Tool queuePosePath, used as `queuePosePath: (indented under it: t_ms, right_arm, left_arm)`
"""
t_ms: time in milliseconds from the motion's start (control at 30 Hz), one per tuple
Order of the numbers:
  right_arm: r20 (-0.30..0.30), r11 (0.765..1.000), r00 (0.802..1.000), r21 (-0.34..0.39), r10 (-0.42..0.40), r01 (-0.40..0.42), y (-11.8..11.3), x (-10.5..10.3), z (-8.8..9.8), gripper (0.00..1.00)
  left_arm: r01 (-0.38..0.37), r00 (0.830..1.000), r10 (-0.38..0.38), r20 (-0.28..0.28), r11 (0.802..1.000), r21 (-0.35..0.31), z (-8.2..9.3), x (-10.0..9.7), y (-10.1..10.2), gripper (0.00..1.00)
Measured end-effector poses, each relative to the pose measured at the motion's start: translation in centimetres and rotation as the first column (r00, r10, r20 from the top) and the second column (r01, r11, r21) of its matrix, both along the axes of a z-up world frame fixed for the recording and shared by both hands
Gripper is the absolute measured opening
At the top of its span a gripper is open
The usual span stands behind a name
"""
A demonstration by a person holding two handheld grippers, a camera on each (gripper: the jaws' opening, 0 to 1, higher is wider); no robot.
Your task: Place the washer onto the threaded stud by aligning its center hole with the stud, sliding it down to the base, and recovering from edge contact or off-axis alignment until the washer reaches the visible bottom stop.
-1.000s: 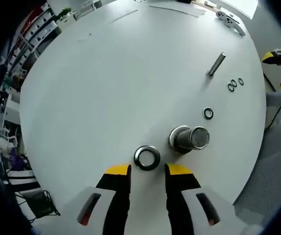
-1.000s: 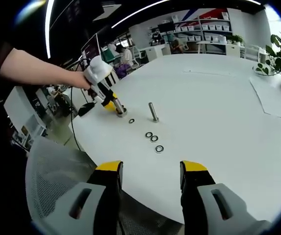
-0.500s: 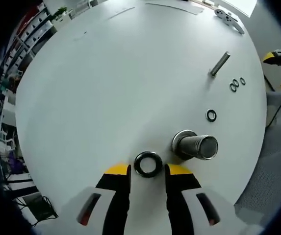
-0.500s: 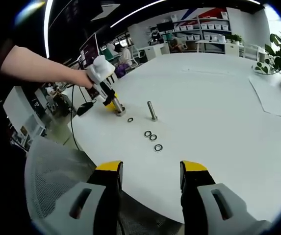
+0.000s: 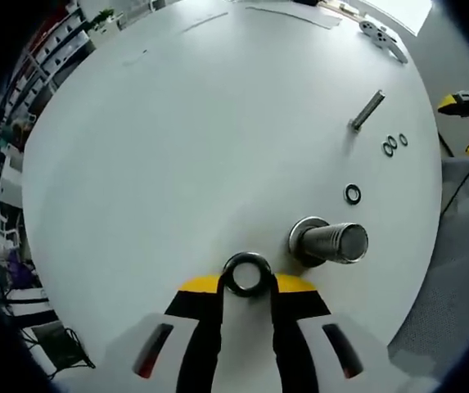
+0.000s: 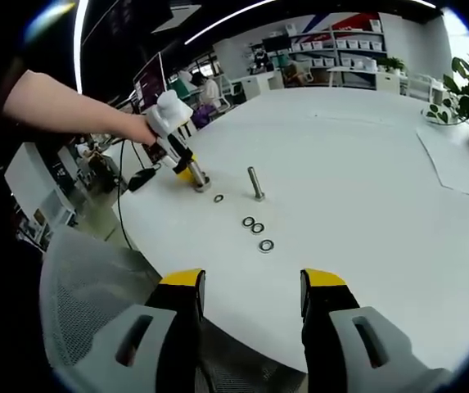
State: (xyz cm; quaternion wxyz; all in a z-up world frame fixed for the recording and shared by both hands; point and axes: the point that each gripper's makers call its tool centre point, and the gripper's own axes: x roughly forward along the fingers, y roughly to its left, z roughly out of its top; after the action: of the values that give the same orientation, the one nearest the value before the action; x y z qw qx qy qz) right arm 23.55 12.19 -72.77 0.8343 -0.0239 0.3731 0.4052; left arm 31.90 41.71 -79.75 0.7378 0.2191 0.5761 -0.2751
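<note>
Left tool [image 5: 245, 288]: down at 6 o'clock in the left gripper view, yellow tips pulled in narrow, sitting right at either side of the big washer. Can't tell for sure if actually pinching it or just touching.
Big washer [image 5: 245, 274]: flat on the bench, dark ring with shiny rim, right between the tips.
Bench [image 5: 185, 139]: white, round-ish.
Fat threaded stud [image 5: 329, 243]: just beside the washer at 3 o'clock, standing on its flanged base, nothing on it yet.
Small washer [image 5: 352, 194]: loose at 1 o'clock from the stud, well apart from the tool.
Thin stud [image 5: 366, 109]: way up toward 1 o'clock, three little rings [image 5: 393, 145] clustered near its foot.
Right tool [image 6: 250, 288]: jaws spread wide, holding nothing, hanging over the bench edge in the right gripper view.
Same stuff from that side: thin stud [image 6: 255, 183] upright near centre, rings [image 6: 256, 228] in a row toward 6 o'clock from it.
Hand [image 6: 140, 128]: at 10 o'clock, gripping the left tool [image 6: 191, 177] nose-down on the bench.
Mesh chair [image 6: 95, 303]: 8 o'clock, off the bench.
</note>
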Motion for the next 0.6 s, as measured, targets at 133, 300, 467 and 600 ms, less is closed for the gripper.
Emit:
queuePosePath:
  t_ms: [133,300,467,600]
  right_arm:
    - [0.0,1.0,1.0,0.0,0.001,-0.001,0.1,0.1,0.0,0.49]
    - [0.004,1.0,1.0,0.0,0.008,-0.008,0.2,0.1,0.2,0.49]
    - [0.007,1.0,1.0,0.005,0.01,-0.01,0.3,0.2,0.3,0.49]
    - [0.007,1.0,1.0,0.003,0.015,-0.015,0.3,0.1,0.3,0.49]
  left_arm:
    - [-0.018,1.0,0.018,0.014,1.0,-0.011,-0.1,0.1,0.1,0.2]
    - [-0.033,0.999,0.033,-0.001,0.999,-0.004,-0.1,-0.8,0.2,0.04]
    - [-0.09,0.996,0.09,-0.003,0.996,-0.029,0.1,-1.6,0.5,0.0]
    - [-0.06,0.998,0.06,0.017,0.998,-0.015,-0.2,-1.7,0.5,0.0]
